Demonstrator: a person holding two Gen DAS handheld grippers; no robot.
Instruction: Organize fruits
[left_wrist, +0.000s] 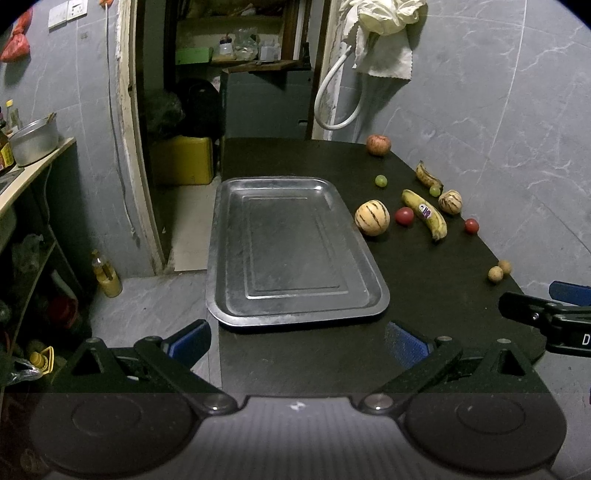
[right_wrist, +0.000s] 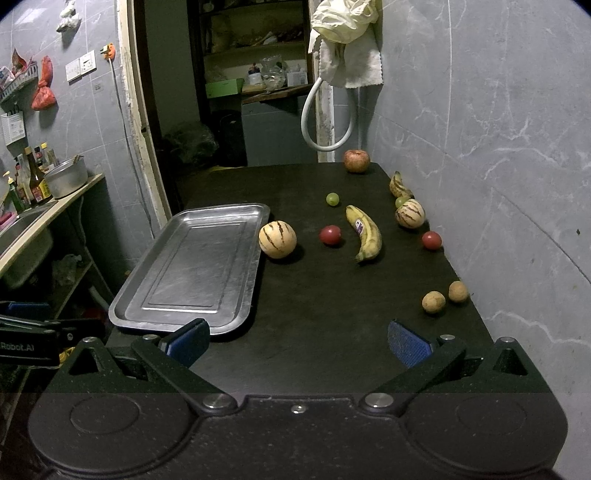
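Eleven fruits are lying loose on the black counter (right_wrist: 314, 295), all on the wall side of the steel tray (right_wrist: 192, 266), which is sitting bare. I am holding my left tongs (left_wrist: 295, 341) and right tongs (right_wrist: 297, 341) spread wide, gripping nothing. Nearest the tray, almost touching its rim, is a striped melon (right_wrist: 277, 239). I am judging it round and smooth, so an off-centre pinch risks sending it rolling into the tomato (right_wrist: 330, 235) and banana (right_wrist: 365, 232) beyond.
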